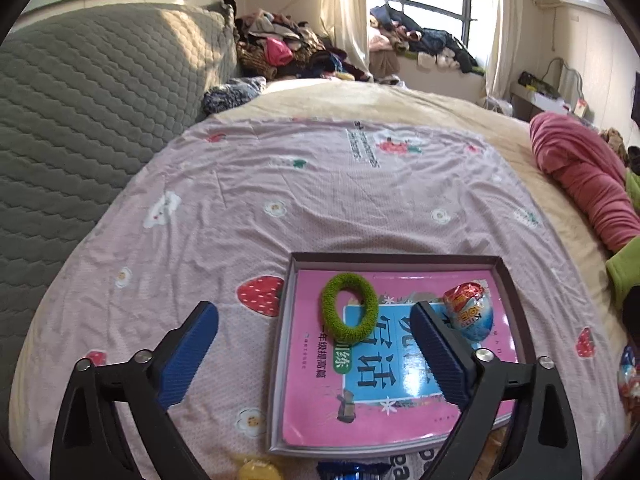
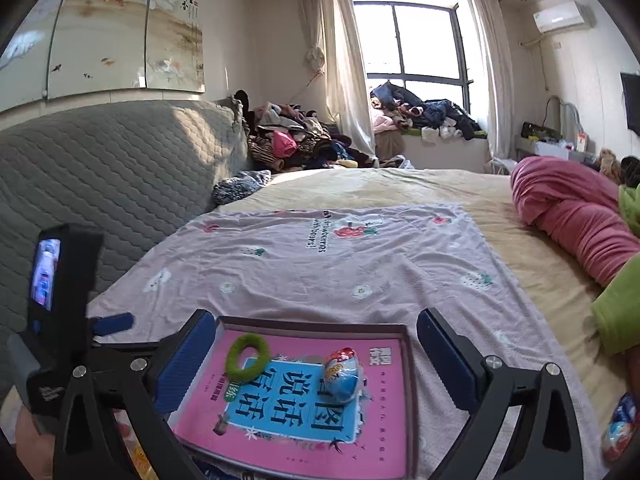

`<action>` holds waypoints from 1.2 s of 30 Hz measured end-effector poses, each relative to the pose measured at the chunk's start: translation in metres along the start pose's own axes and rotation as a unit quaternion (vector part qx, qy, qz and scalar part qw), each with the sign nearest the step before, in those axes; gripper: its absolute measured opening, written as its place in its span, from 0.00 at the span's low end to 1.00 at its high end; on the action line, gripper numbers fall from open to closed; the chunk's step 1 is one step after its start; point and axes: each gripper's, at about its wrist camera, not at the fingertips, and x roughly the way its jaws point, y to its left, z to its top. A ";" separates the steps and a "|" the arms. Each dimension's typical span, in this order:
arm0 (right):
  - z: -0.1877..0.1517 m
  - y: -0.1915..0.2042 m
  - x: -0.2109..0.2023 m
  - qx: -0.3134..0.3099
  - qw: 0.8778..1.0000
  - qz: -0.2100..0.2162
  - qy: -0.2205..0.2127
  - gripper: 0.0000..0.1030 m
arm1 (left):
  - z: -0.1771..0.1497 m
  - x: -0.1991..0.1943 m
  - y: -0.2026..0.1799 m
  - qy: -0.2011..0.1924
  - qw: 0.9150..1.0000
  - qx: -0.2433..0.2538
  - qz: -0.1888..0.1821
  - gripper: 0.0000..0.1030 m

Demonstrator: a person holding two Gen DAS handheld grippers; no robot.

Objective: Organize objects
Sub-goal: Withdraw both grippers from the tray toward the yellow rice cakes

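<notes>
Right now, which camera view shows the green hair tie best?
The left wrist view: the green hair tie appears large, whole and unobstructed on the pink book. The right wrist view shows it too, complete but smaller and flatter.

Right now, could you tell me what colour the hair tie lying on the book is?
Green. The hair tie shows best in the left wrist view, resting on the pink book.
</notes>
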 end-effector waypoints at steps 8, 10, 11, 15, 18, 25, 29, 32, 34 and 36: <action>0.001 0.005 -0.031 -0.031 0.999 -0.023 0.007 0.99 | -0.016 -0.042 0.008 -0.013 1.000 0.004 -0.011 0.99; 0.000 0.005 -0.043 -0.040 0.999 -0.031 0.008 0.99 | -0.022 -0.056 0.010 -0.020 1.000 0.006 -0.006 0.99; -0.001 0.005 -0.048 -0.041 0.999 -0.034 0.008 0.99 | -0.025 -0.063 0.012 -0.025 1.000 0.006 -0.005 0.99; -0.004 0.003 -0.075 -0.042 0.998 -0.039 0.011 0.99 | -0.037 -0.087 0.021 -0.028 1.000 0.002 -0.006 0.99; -0.007 0.004 -0.093 -0.043 0.998 -0.042 0.014 0.99 | -0.046 -0.105 0.027 -0.028 1.000 0.003 -0.004 0.99; -0.013 0.015 -0.133 -0.056 0.997 -0.050 0.016 0.99 | -0.067 -0.140 0.036 -0.028 1.000 0.008 0.003 0.99; -0.018 0.020 -0.149 -0.063 0.996 -0.053 0.021 0.99 | -0.080 -0.156 0.038 -0.028 1.000 0.012 0.001 0.99; -0.024 0.023 -0.160 -0.065 0.996 -0.054 0.025 0.99 | -0.090 -0.164 0.038 -0.030 0.999 0.016 0.006 0.99; -0.029 0.027 -0.166 -0.065 0.996 -0.053 0.027 0.99 | -0.098 -0.168 0.037 -0.028 0.999 0.020 0.008 0.99; -0.036 0.030 -0.170 -0.068 0.996 -0.051 0.032 0.99 | -0.105 -0.172 0.037 -0.026 0.999 0.024 0.013 0.99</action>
